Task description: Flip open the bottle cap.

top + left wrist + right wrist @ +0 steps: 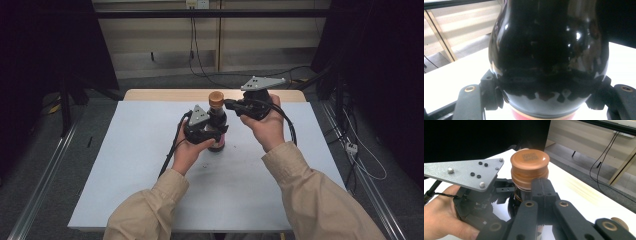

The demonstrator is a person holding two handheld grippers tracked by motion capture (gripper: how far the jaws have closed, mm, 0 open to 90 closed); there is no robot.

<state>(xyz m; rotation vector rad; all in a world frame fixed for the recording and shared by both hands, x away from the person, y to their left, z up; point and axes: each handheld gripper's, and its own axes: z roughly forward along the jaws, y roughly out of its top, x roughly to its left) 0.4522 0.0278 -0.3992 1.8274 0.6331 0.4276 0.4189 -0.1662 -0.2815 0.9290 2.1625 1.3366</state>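
Observation:
A dark glossy bottle with a brown round cap stands upright on the white table top. My left gripper is shut on its belly. In the left gripper view the pads press both sides of the bottle, just above a red label band. My right gripper hovers at the cap's right side. Seen in the right gripper view, its jaws stand together, tips right against the lower rim of the cap, with nothing between them. The left gripper's grey plate lies beside the bottle.
The table's far wooden edge runs behind the bottle. Cables trail over the floor past it, and more cables lie on the right. Dark curtains hang at both sides. Metal rails flank the table.

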